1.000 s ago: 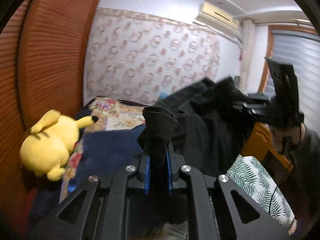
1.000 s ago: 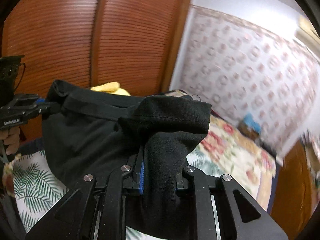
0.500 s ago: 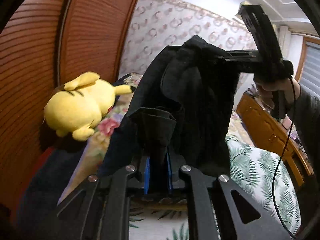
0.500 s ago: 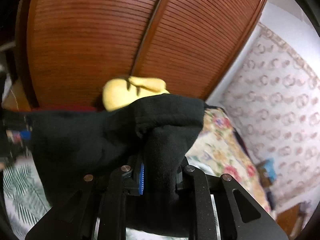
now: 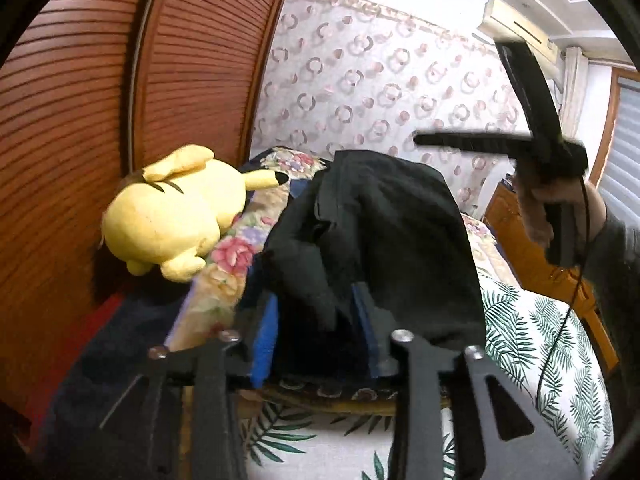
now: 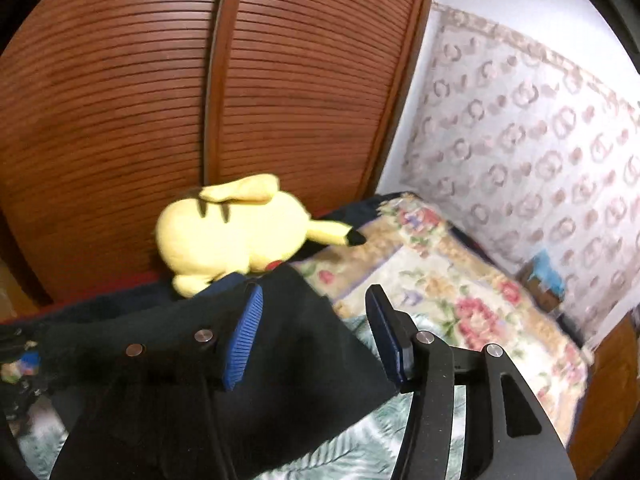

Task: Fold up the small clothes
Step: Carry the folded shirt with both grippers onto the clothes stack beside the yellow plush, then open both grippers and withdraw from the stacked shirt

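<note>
A black garment [image 5: 384, 240] lies bunched on the bed. In the left wrist view my left gripper [image 5: 316, 320] has its blue pads spread apart, with the cloth lying loosely between them. In the right wrist view my right gripper [image 6: 314, 332] is open, its pads wide apart above the garment [image 6: 224, 392], holding nothing. The right gripper also shows in the left wrist view [image 5: 424, 141], raised above the garment in a hand.
A yellow plush toy [image 5: 176, 220] lies at the bed's far left against the brown slatted wardrobe doors [image 6: 200, 80]. A floral quilt [image 6: 460, 280] and a fern-print sheet [image 5: 540, 344] cover the bed. A wooden cabinet [image 5: 516, 232] stands at the right.
Both grippers have opened and let go of the black garment, which has dropped onto the bed. The right gripper has lifted clear of it.
</note>
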The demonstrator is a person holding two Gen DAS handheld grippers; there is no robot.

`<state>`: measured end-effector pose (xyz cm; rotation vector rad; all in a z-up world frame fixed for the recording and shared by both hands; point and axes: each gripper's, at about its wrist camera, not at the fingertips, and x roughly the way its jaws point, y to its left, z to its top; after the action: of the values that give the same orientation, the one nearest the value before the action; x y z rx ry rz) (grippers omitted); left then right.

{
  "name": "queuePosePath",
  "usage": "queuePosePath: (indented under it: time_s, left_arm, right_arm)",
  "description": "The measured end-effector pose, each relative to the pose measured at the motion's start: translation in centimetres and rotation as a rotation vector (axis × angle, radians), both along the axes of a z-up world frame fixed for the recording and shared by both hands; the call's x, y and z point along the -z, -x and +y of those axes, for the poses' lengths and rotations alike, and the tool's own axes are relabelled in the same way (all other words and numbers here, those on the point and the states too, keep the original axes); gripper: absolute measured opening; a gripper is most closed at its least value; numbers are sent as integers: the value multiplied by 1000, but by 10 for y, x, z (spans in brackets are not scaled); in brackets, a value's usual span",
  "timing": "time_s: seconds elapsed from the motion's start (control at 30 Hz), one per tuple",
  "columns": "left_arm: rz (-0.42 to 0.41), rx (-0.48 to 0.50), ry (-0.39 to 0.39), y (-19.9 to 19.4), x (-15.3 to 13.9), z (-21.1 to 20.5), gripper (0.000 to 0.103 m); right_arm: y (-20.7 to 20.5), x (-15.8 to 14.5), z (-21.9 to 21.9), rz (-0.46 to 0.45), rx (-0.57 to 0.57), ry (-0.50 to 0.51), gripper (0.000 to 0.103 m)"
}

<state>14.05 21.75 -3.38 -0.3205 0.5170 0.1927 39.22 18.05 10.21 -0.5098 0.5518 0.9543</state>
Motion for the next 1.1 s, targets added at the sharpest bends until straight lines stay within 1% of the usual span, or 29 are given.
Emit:
queuePosePath:
  time_s: [0.07,0.1,0.13,0.27,0.33,0.4,0.5,0.57,0.73,0.83,0.97,1.03,1.1]
  left_arm:
    - [-6,-3,-17,3,-4,0,44]
    - [-10,-6,-27,4,-6,0,50]
    - [-17,-6,-37,5,-9,-1,53]
    - [-23,4,-71,8,-19,-7,53]
    - [-23,4,-92,9,-22,-10,54]
    - [-22,-1,-108,10,-26,-15,54]
    - [-18,15,-119,12,-29,-23,54]
    - [-12,33,-129,11,-30,-30,54]
    - [4,94,-165,14,-35,-56,54]
    - [2,125,-177,17,-38,-71,54]
    - [9,178,-174,21,-39,-92,54]
    - [16,196,-195,22,-38,-104,54]
    - [23,217,-211,24,-37,-118,54]
  right_arm:
    - [7,9,-10,29,-18,4,54]
    - [10,16,-14,50,-24,10,54]
    - [12,22,-18,69,-26,17,54]
    - [7,54,-16,112,11,45,55]
    - [1,64,-16,132,34,33,55]
    - [0,68,-20,130,56,25,55]
    - [5,63,-30,133,86,-23,55]
    - [14,54,-41,120,110,-49,55]
    - [56,32,-86,71,153,-87,55]
    - [79,26,-117,71,188,-112,55]
    - [107,20,-155,65,240,-137,55]
    - [119,19,-168,61,255,-140,56]
    - [132,18,-182,49,279,-145,61]
